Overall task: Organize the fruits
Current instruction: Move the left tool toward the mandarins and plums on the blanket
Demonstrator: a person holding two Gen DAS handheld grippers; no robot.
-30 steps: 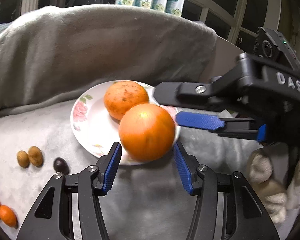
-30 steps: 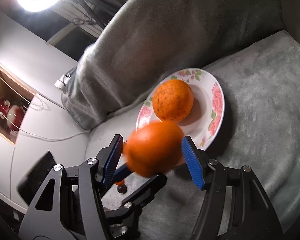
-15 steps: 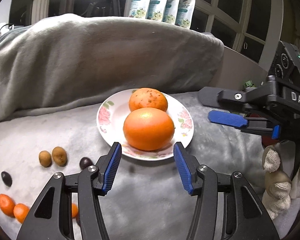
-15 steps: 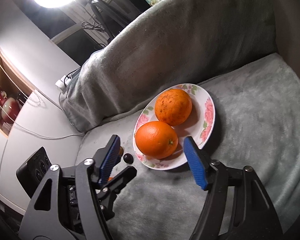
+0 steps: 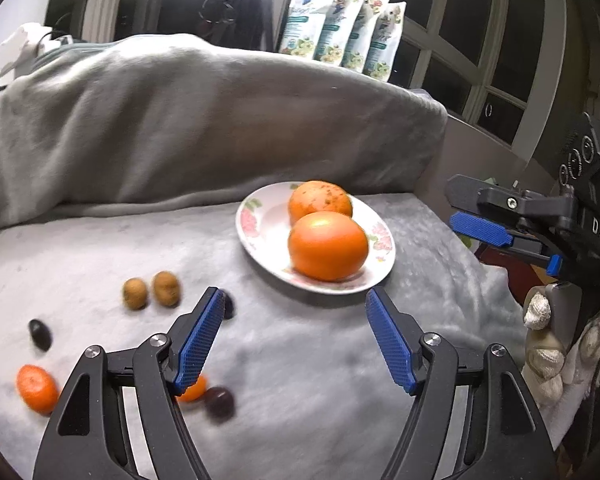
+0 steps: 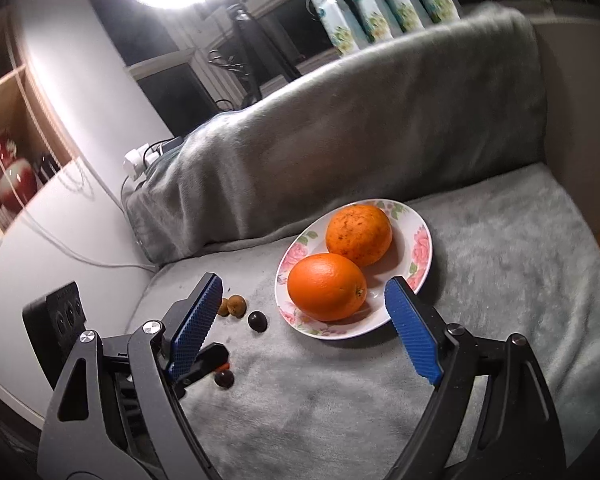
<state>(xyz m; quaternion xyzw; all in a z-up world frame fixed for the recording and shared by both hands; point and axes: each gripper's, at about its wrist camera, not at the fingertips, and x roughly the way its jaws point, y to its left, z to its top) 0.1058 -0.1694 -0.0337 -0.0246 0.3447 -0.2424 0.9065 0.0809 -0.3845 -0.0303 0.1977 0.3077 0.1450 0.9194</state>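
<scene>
Two oranges (image 5: 327, 246) are seen on the flowered plate (image 5: 260, 236), which rests on the grey blanket (image 5: 320, 360). The small fruits are scattered on the blanket outside the plate: two brown fruits (image 5: 152, 290), dark ones (image 5: 40, 334) and small mandarins (image 5: 36, 388). In the left wrist view they lie from about 9 to 7 o'clock of the left tongs (image 5: 296, 338), near and partly behind the left blue pad. The left tongs are opened wide and nothing is held. The right tongs (image 6: 304, 326) are also opened wide and empty, with the plate at about 1 o'clock. The left tongs are judged nearer to the small fruits, so a turn toward 9 o'clock would probably be needed.
</scene>
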